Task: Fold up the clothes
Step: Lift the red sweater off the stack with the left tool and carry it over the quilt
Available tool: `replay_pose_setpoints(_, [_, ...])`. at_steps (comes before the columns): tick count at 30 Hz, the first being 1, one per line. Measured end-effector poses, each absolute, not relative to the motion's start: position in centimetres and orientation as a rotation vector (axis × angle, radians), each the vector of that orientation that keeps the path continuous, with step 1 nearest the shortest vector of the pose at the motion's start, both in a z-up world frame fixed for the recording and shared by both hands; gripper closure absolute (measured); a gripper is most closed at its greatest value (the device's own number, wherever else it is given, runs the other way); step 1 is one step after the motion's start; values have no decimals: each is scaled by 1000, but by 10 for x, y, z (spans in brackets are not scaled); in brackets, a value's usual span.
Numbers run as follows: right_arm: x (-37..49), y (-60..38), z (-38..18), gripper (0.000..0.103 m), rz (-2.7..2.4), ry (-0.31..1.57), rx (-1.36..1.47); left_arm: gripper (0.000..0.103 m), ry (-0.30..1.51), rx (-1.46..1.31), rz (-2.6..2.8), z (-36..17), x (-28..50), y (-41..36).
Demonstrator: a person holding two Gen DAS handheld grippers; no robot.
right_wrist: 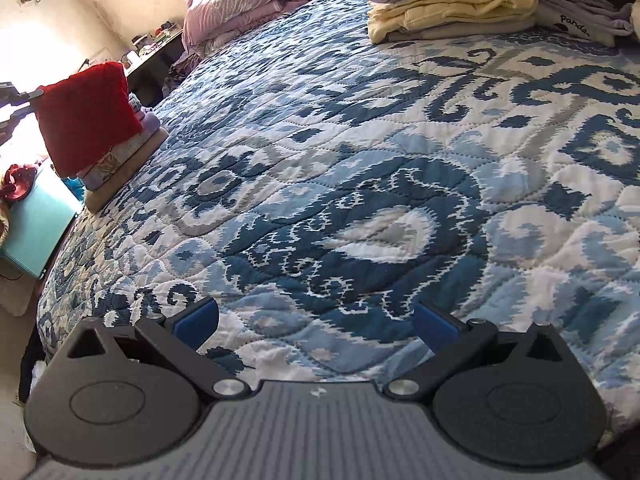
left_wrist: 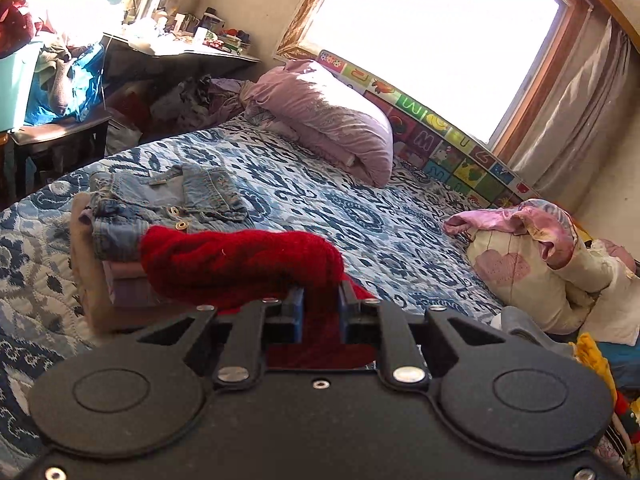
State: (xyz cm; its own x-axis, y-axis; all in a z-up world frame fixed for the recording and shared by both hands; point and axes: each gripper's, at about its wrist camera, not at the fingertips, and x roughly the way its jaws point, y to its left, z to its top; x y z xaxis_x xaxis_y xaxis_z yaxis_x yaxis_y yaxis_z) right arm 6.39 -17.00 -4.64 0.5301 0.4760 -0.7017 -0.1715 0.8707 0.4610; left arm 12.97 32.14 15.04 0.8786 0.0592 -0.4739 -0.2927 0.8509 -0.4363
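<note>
My left gripper (left_wrist: 320,300) is shut on a folded red knit sweater (left_wrist: 240,264) and holds it just above a stack of folded clothes (left_wrist: 120,276) topped by a folded denim garment (left_wrist: 164,200) on the bed. In the right wrist view the red sweater (right_wrist: 86,116) hangs over that stack (right_wrist: 120,160) at the bed's left edge. My right gripper (right_wrist: 316,324) is open and empty, low over the blue patterned quilt (right_wrist: 360,160).
A pink duvet roll (left_wrist: 328,120) lies at the head of the bed under the window. Loose pink and cream bedding (left_wrist: 540,260) lies at the right. Folded cream and lilac piles (right_wrist: 452,8) sit on the far side. A cluttered desk (left_wrist: 180,40) and teal box (right_wrist: 36,232) stand beside the bed.
</note>
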Motion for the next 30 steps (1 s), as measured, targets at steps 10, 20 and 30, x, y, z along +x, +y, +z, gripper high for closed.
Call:
replay_pose_setpoints(10, [44,-203,-53,0,348,943,432,103,494,-464,-94,171,165,189])
replay_pose_setpoints(20, [32,-237,-73,0,343,919,509,30,730,-259,57,107,160,183])
replay_pose_setpoints(30, [39,-244,-77,0,414,829,583,22,952,-512,161,33,133,234])
